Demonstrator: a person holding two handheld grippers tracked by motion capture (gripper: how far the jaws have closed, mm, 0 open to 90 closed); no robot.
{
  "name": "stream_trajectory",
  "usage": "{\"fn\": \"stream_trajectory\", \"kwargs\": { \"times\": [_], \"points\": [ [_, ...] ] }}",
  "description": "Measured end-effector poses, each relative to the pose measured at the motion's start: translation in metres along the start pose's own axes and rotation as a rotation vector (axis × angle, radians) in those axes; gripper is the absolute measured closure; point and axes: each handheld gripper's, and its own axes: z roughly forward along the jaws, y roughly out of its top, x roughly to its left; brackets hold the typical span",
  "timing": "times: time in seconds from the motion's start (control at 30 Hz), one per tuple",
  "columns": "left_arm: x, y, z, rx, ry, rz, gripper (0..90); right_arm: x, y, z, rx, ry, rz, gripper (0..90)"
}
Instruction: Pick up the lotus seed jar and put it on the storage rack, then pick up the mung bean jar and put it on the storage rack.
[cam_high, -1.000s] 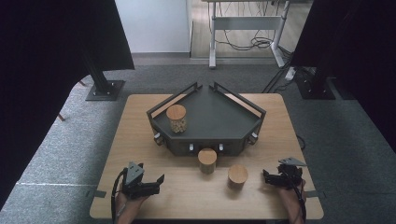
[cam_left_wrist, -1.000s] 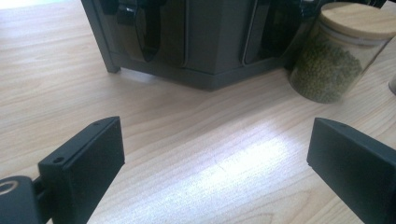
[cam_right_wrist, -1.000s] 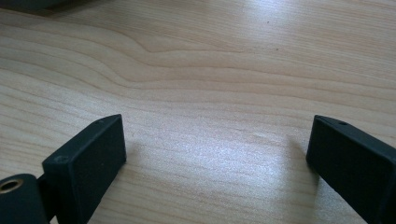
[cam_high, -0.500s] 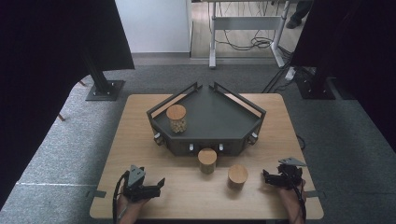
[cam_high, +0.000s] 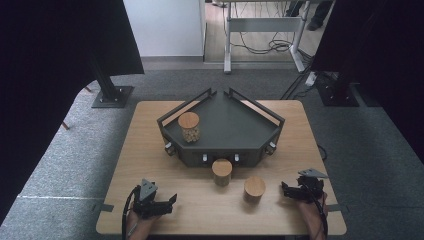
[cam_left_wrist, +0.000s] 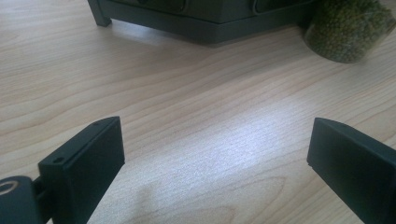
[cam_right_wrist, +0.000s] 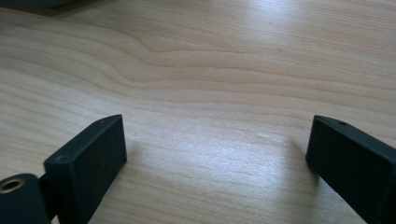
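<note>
In my left hand-held gripper (cam_left_wrist: 217, 149) view, the jar of green beans (cam_left_wrist: 348, 28) is cut off at the top edge, lid unseen; the dark tray (cam_left_wrist: 205, 18) shows just its base. High view: jar contents too small to tell.

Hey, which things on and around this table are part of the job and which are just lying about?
Part of the job:
- jar on the tray
- jar in front of the tray
- jar nearest the right tongs
- dark tray
- left tongs, open
- right tongs, open

Lying about:
- stand foot
- floor cables
</note>
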Motion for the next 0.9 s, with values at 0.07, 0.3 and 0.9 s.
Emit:
{"fn": "stream_trajectory", "kwargs": {
  "times": [0.07, 0.3, 0.9],
  "points": [
    [0.0, 0.0, 0.001, 0.006, 0.001, 0.0, 3.7, 0.0, -0.001, -0.001, -0.008, 0.006, -0.008, 4.8],
    [-0.002, 0.0, 0.006, 0.038, 0.011, 0.008, 3.7, 0.007, -0.006, -0.008, -0.068, -0.008, -0.006, 4.6],
    [0.0, 0.001, 0.013, 0.087, 0.035, 0.013, 3.8, 0.015, -0.006, -0.023, -0.14, -0.013, -0.018, 4.7]
  ]
}}
